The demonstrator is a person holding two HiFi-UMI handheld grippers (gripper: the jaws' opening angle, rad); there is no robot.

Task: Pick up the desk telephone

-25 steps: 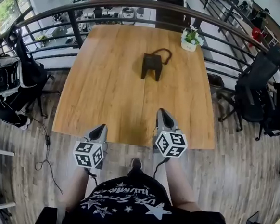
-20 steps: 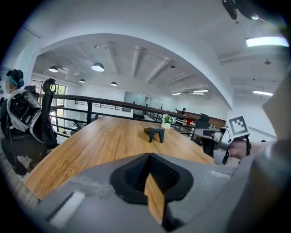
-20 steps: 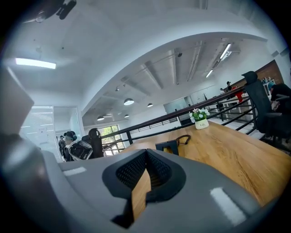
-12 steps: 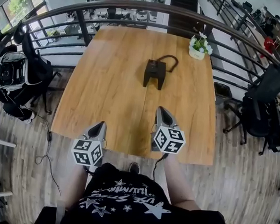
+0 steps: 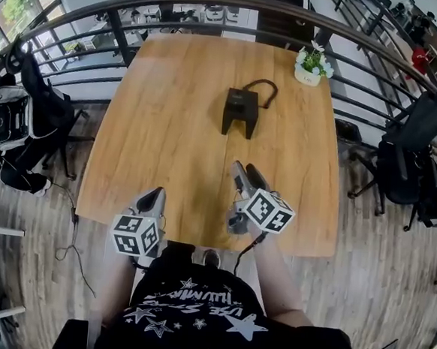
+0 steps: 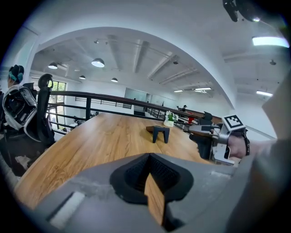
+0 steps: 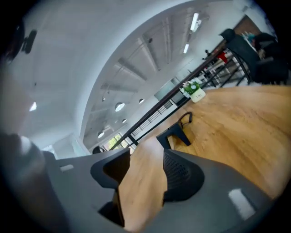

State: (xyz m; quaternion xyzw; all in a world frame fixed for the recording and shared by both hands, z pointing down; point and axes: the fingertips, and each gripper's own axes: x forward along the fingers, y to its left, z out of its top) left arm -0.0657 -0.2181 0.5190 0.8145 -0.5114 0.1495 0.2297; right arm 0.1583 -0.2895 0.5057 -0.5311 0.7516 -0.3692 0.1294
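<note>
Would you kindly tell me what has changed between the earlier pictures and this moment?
The right claw has rolled onto its side, and its jaws, shut before, are opening with nothing between them. Nothing was taken hold of. The left claw stays shut and empty, and the desk telephone still sits untouched on the table.

Head cam looks steeply down from over the near edge of the counter (image 5: 169,128) — whole top in frame. Cam on left tongs (image 5: 155,195) rides low, close to the wood, facing the far railing (image 6: 104,97). Cam on right tongs (image 5: 244,172), rolled sideways, sights between them as they open, nothing held. All 3 share desk telephone (image 5: 240,111) & potted plant (image 5: 311,63) — left cam also catches right tongs.
</note>
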